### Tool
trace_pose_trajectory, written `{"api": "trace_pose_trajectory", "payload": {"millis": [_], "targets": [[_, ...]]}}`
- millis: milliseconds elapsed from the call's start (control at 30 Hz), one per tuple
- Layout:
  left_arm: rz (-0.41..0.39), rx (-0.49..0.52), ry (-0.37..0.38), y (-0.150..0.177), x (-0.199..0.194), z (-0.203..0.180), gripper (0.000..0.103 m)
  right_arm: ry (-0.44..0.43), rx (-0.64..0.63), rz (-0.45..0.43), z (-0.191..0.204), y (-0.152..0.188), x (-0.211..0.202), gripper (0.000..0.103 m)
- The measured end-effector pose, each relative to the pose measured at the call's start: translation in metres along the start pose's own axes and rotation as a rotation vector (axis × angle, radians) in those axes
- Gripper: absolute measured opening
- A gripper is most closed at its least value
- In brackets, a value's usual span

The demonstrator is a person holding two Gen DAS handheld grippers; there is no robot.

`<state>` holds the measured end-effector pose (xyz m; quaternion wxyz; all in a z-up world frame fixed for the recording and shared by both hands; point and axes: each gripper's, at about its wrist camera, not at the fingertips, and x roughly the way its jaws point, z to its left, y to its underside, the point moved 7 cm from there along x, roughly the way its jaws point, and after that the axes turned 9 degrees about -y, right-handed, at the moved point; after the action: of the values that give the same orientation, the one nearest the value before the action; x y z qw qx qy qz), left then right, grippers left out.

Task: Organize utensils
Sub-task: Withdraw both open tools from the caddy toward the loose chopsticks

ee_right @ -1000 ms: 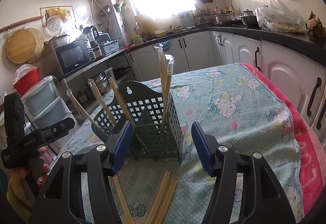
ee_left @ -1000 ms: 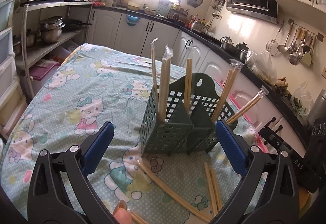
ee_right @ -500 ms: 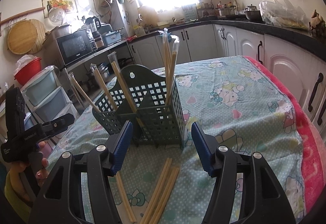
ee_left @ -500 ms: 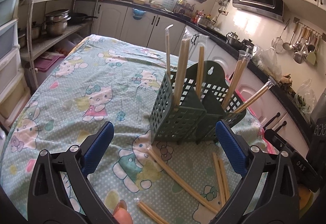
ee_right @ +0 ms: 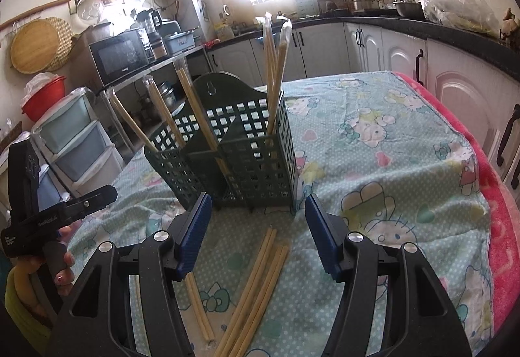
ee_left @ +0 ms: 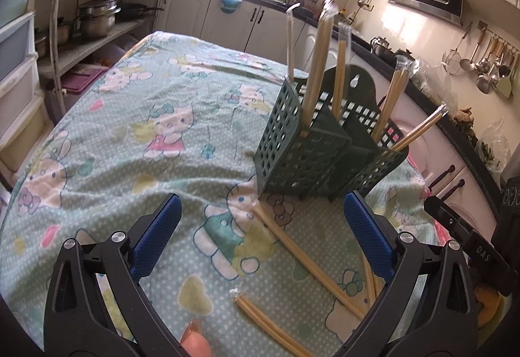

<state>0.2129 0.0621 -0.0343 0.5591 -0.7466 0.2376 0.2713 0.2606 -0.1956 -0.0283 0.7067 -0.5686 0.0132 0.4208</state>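
A dark green slotted utensil holder [ee_left: 312, 149] stands on the table and also shows in the right wrist view [ee_right: 240, 159]. Several wrapped chopstick pairs [ee_left: 317, 64] stand upright or leaning in its compartments [ee_right: 276, 64]. More wrapped pairs lie flat on the cloth in front of it [ee_left: 302, 254] [ee_right: 256, 288]. My left gripper [ee_left: 260, 230] is open and empty, just short of the holder. My right gripper [ee_right: 258, 230] is open and empty above the loose pairs. The left gripper's body also shows at the left of the right wrist view [ee_right: 58, 214].
The table carries a teal cartoon-print cloth [ee_left: 136, 129] with a pink edge on the right [ee_right: 500, 227]. White cabinets [ee_right: 455, 90] run close along that side. Plastic drawers [ee_right: 78, 136] and a metal shelf with pots [ee_left: 97, 16] stand on the other side.
Both grippers have drawn back and tilted down from the holder. More of the loose chopsticks on the cloth has come into view. Both stay open.
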Motion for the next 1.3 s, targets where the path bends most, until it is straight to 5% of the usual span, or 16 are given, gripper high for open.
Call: {"api": "trace_pose_trajectory", "payload": {"millis": [600,900,1300], "targets": [[0.121,0.008,-0.005,0.048,0.014,0.010,0.091,0.011,0.002,0.111,-0.003,0.026,0.019,0.054],[0.180,0.019,0.003,0.075,0.014,0.007,0.064,0.018,0.005,0.126,-0.004,0.031,0.021,0.053],[0.200,0.038,0.017,0.087,0.012,-0.006,0.055,0.043,0.022,0.186,-0.014,0.039,0.034,0.053]]}}
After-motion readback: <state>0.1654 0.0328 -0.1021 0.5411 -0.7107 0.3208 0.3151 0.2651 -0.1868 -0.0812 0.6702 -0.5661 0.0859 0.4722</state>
